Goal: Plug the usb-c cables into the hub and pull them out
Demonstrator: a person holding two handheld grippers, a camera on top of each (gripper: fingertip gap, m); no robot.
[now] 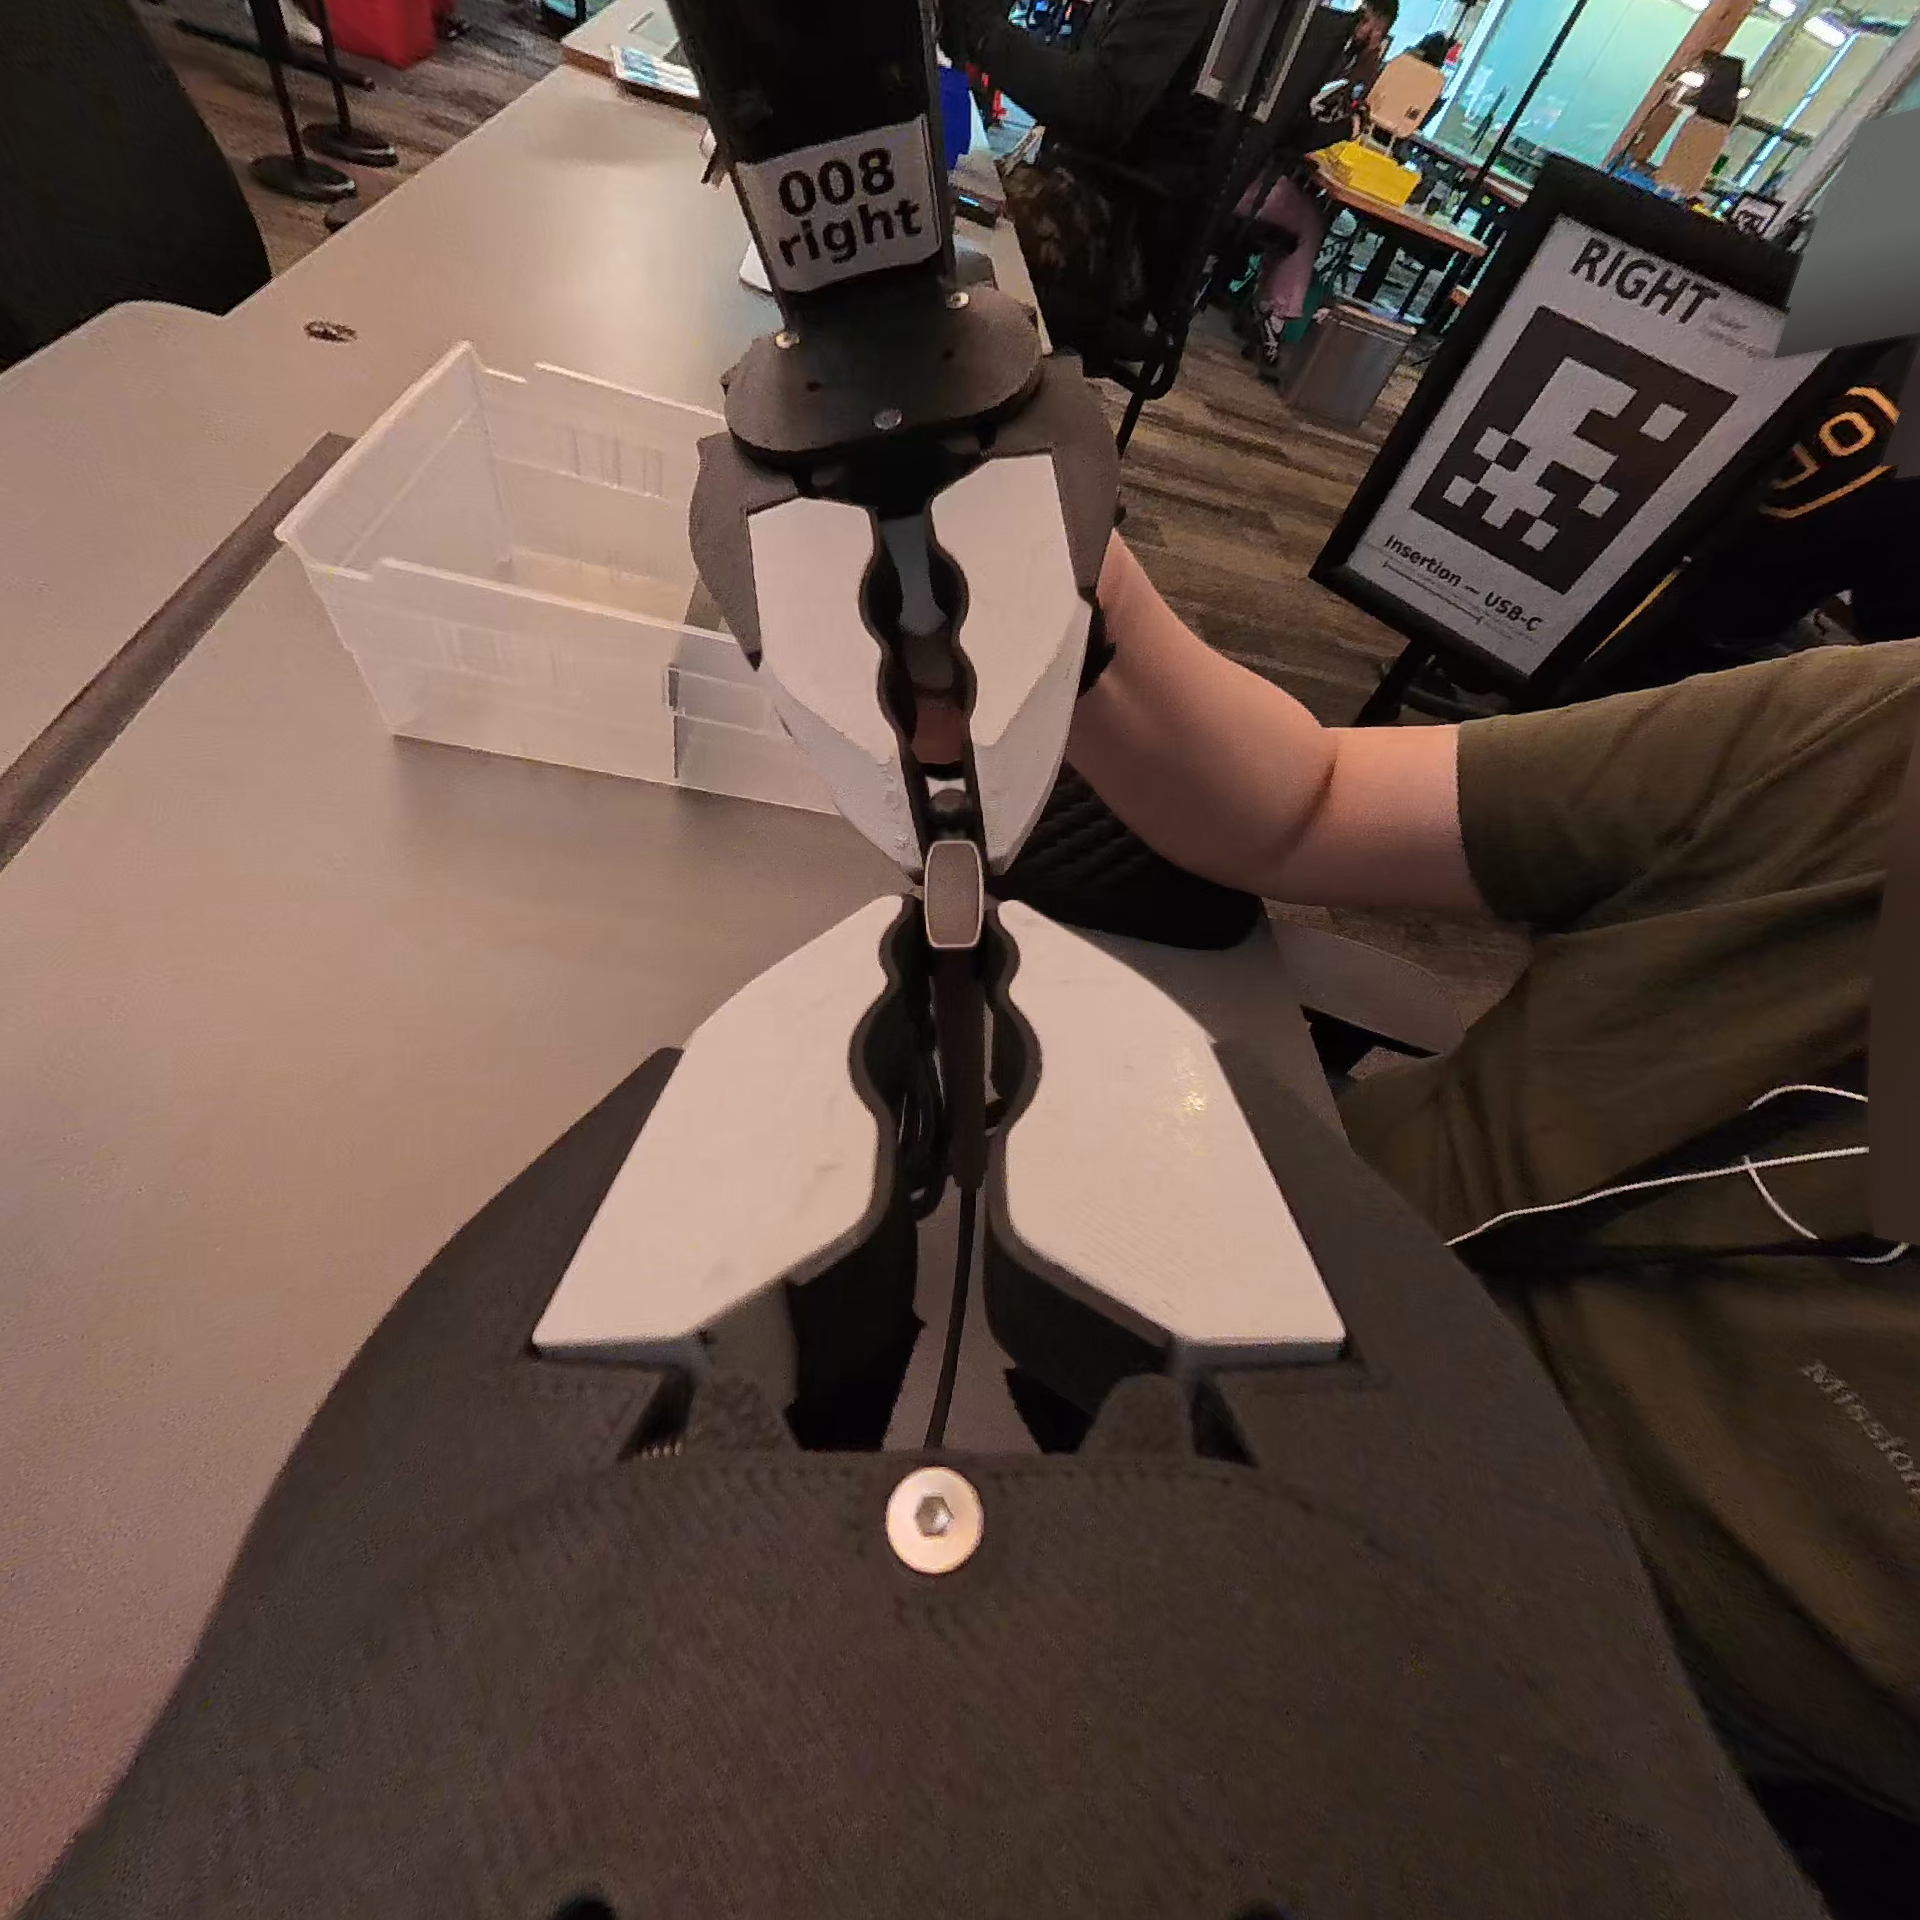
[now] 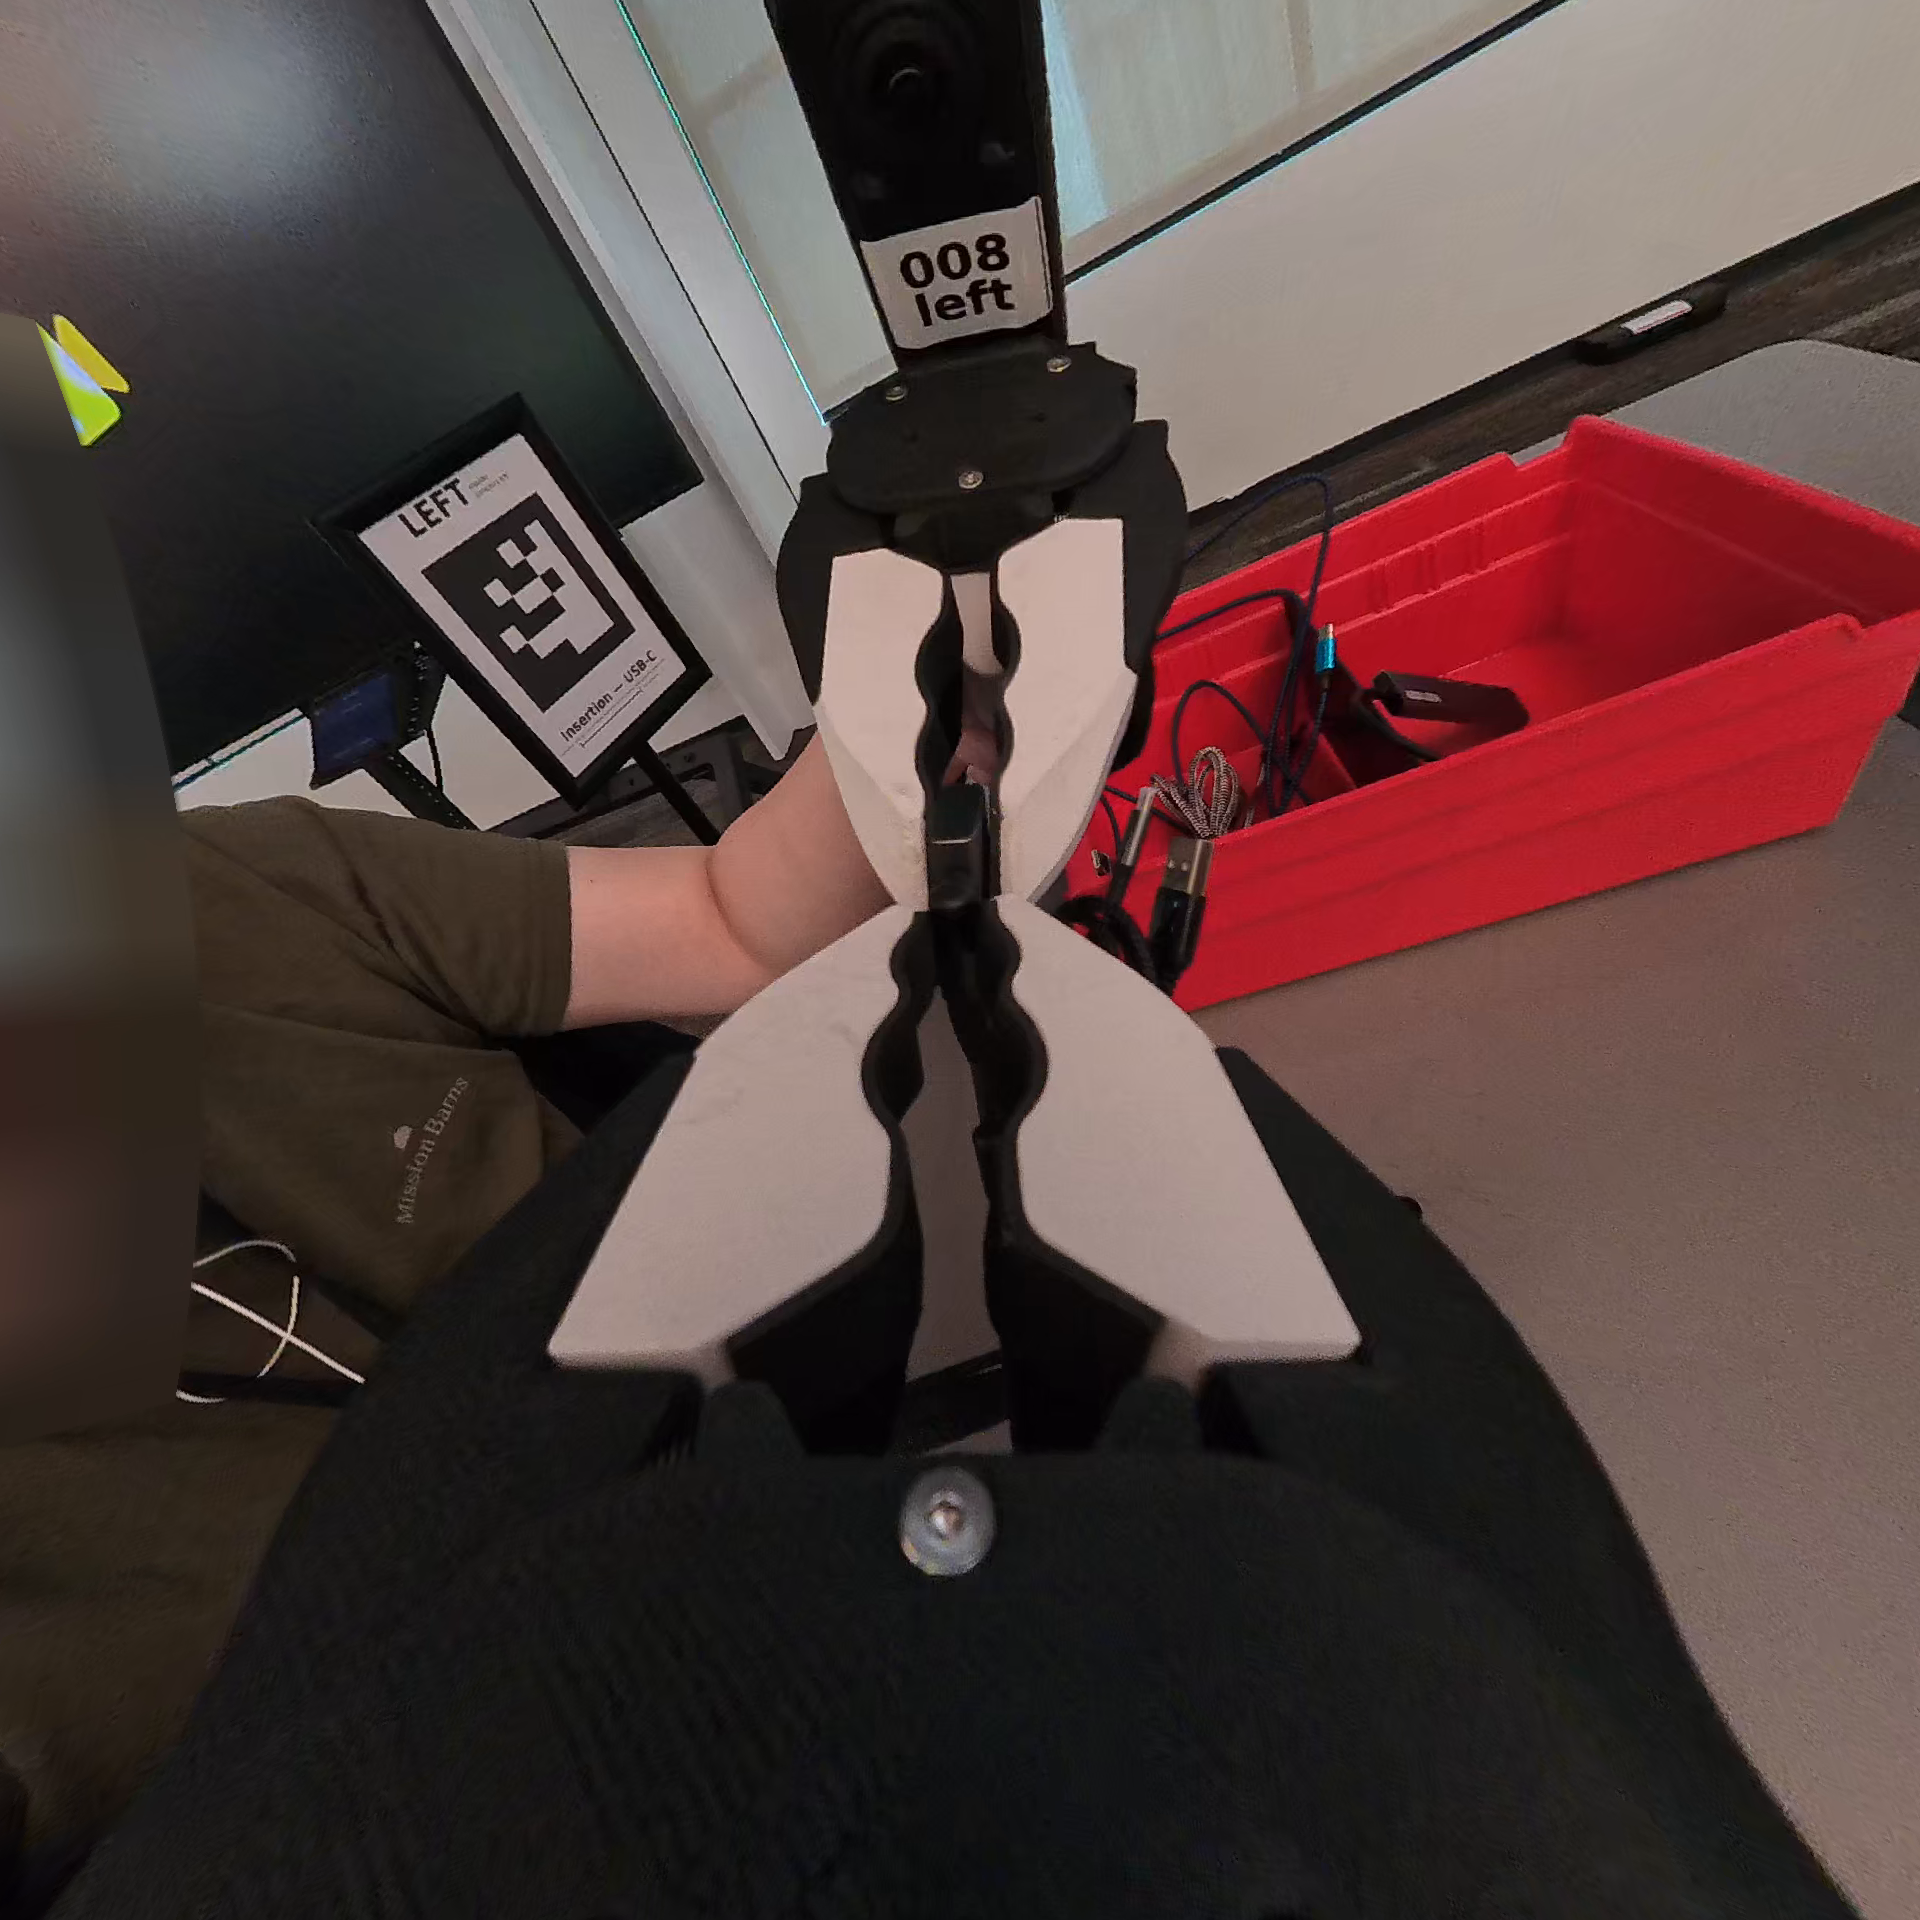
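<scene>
Left claw (image 1: 951, 940): clenched on the hub (image 1: 953, 894), whose grey end face is seen at the fingertips, a black cable (image 1: 951, 1340) trailing back between the fingers. Right claw (image 2: 954, 914): clenched on a dark usb-c cable (image 2: 971, 1029), its plug end met tip to tip with the left claw's hub; whether it is seated cannot be told. Clear bin (image 1: 499, 582): on the worktop (image 1: 260, 987), left of the claws. Red bin (image 2: 1558, 748): spare cables inside, beyond the right claw to its right.
</scene>
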